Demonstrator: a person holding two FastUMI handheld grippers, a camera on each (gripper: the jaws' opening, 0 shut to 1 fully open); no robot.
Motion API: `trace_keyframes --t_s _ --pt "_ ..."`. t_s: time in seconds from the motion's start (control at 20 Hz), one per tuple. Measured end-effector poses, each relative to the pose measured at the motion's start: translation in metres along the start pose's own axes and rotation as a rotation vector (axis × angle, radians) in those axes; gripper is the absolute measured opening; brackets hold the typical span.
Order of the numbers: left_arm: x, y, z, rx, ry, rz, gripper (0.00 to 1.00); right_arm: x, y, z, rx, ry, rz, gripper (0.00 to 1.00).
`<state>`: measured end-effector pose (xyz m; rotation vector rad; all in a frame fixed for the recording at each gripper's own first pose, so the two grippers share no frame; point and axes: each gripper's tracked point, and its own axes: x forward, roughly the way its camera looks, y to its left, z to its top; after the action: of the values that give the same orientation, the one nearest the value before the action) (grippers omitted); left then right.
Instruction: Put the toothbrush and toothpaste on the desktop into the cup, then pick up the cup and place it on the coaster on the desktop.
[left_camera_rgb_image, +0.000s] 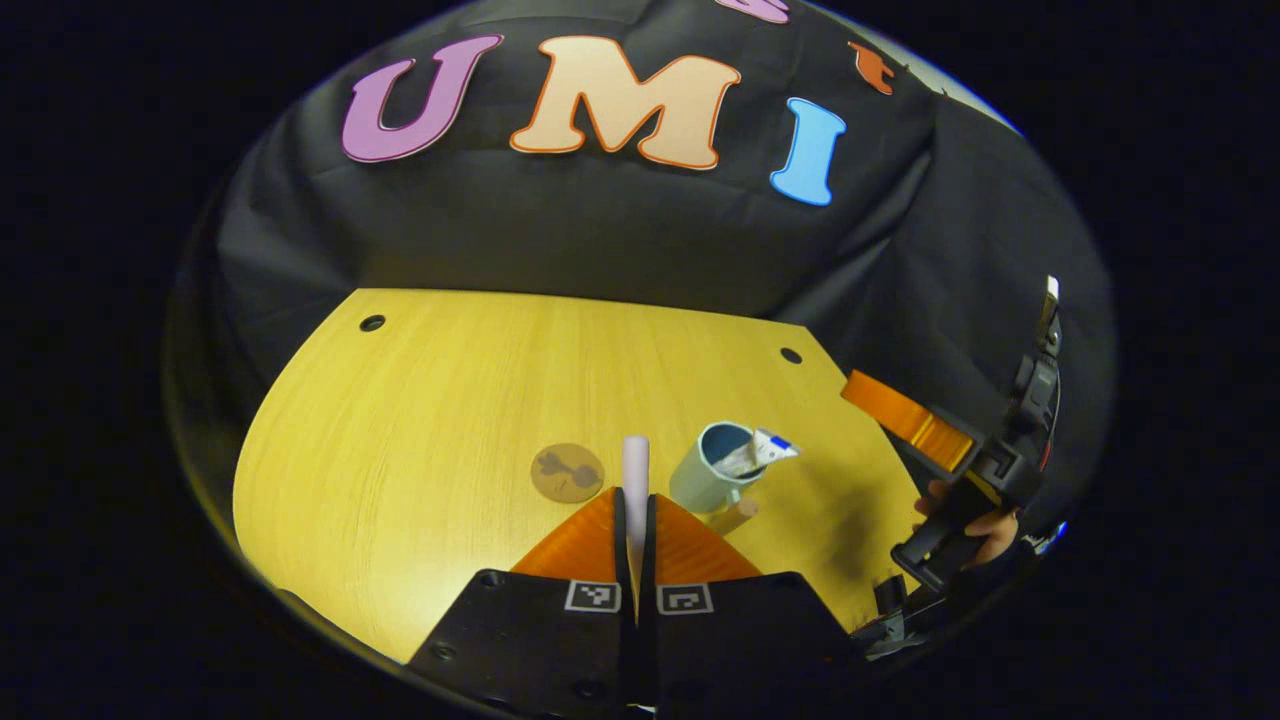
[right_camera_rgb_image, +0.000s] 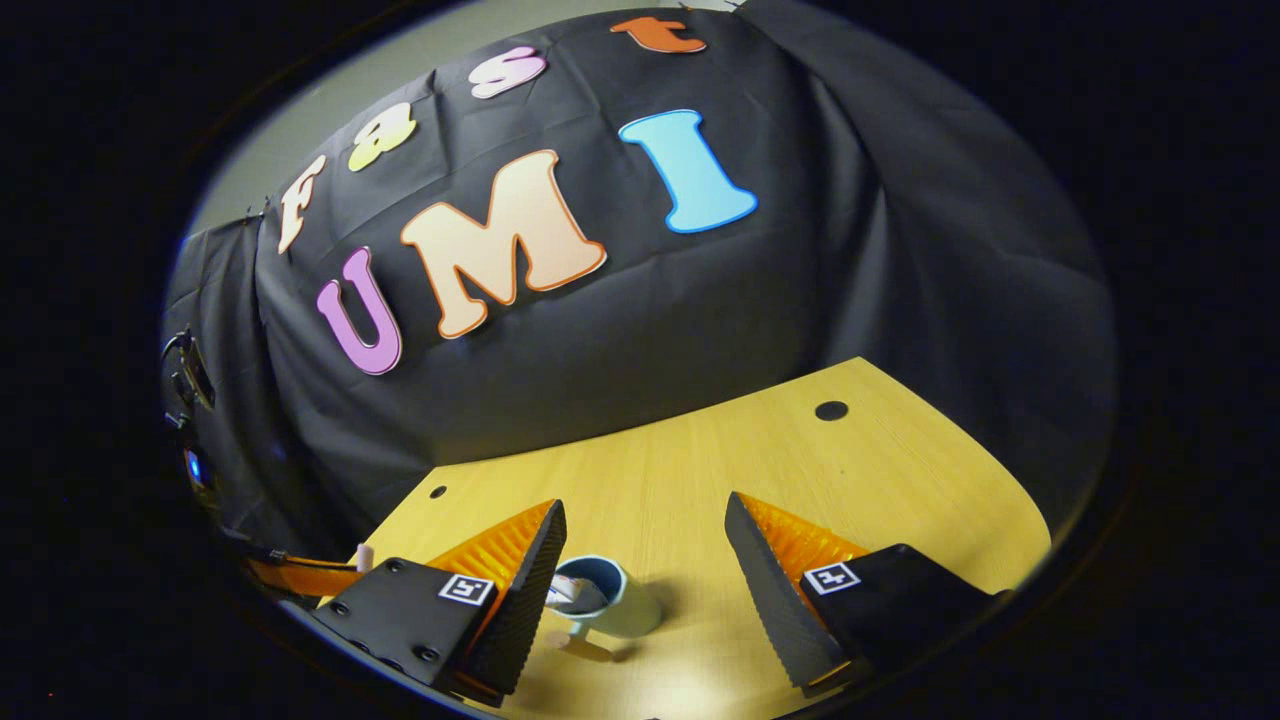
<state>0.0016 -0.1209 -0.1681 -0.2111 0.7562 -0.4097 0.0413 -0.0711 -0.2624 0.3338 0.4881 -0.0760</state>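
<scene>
Toothbrush (left_camera_rgb_image: 635, 470) pinched in left gripper (left_camera_rgb_image: 636, 520), toothpaste (left_camera_rgb_image: 762, 452) in cup (left_camera_rgb_image: 705, 480), right gripper (right_camera_rgb_image: 640, 560) agape

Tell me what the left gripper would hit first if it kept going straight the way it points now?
Probably bare desktop, between the coaster and the cup. The left gripper holds the toothbrush ahead, so its tip would touch first; depth is unclear.

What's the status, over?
Left claw shut on toothbrush, above desk. Right claw open, above cup. Toothpaste in cup; coaster bare. Nothing blocking.
</scene>
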Motion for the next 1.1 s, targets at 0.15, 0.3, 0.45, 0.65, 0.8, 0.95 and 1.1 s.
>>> trace_keyframes --t_s 0.15,0.3,0.45,0.65,0.8,0.95,1.1 --pt "0.019 -0.012 0.026 0.024 -0.052 -0.034 0.00 -0.022 -0.025 -0.003 0.018 0.006 -0.047 0.96" --pt "0.040 -0.019 0.056 0.053 -0.114 -0.054 0.00 -0.043 -0.046 -0.006 0.027 0.009 -0.090 0.97" --pt "0.065 -0.028 0.083 0.072 -0.165 -0.065 0.00 -0.057 -0.063 -0.006 0.036 0.008 -0.126 0.96" --pt "0.101 -0.042 0.107 0.088 -0.221 -0.085 0.00 -0.071 -0.077 -0.006 0.039 0.010 -0.158 0.96" --pt "0.125 -0.052 0.118 0.072 -0.264 -0.101 0.00 -0.074 -0.087 -0.009 0.040 0.022 -0.177 0.96" --pt "0.143 -0.060 0.121 0.021 -0.299 -0.117 0.00 -0.072 -0.097 -0.012 0.040 0.034 -0.190 0.96" --pt "0.155 -0.072 0.116 -0.003 -0.332 -0.146 0.00 -0.070 -0.101 -0.016 0.062 0.046 -0.191 0.96"
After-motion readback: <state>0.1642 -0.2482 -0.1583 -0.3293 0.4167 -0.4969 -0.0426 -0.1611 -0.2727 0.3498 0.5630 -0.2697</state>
